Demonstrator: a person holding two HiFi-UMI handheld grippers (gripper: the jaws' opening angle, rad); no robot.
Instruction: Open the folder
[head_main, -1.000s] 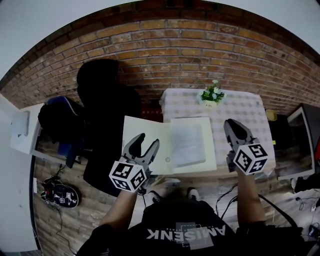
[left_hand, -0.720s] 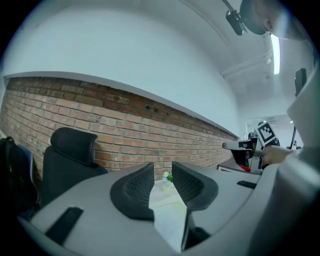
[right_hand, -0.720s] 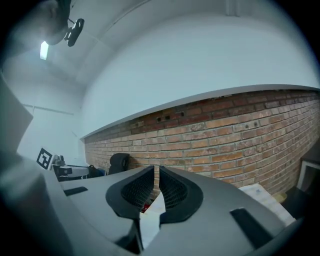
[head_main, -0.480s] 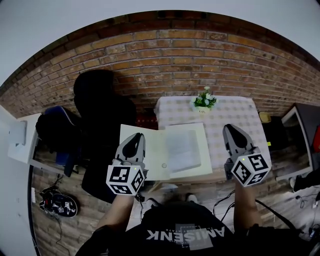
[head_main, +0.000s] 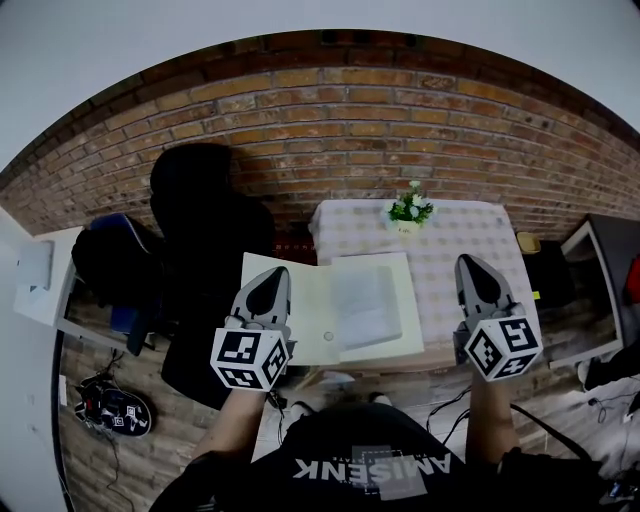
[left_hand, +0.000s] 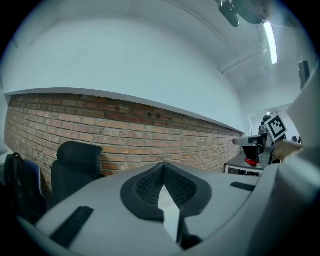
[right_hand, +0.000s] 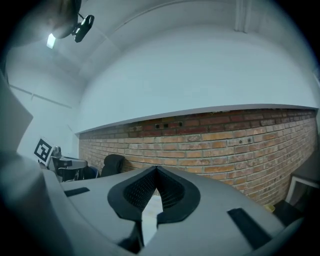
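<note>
The cream folder (head_main: 298, 312) lies spread open on the near left part of the table, a white sheet (head_main: 366, 294) on its right half. My left gripper (head_main: 268, 284) hovers above the folder's left flap, pointing level at the brick wall; its jaws have just closed and are shut with nothing between them. My right gripper (head_main: 472, 268) is held over the table's right side, clear of the folder; its jaws have also just closed on nothing. In the left gripper view the left gripper (left_hand: 163, 168) shows its pads met, as does the right gripper (right_hand: 156, 173) in its own view.
The table has a checked cloth (head_main: 470, 232) and a small flower pot (head_main: 408, 212) at its far edge. A black office chair (head_main: 205, 225) stands left of the table, a dark bag (head_main: 110, 258) beyond it. The brick wall (head_main: 330, 130) runs behind.
The left gripper's jaws, spread wide a second ago, have come together. The right jaws have closed too. Both grippers sit slightly higher over the table.
</note>
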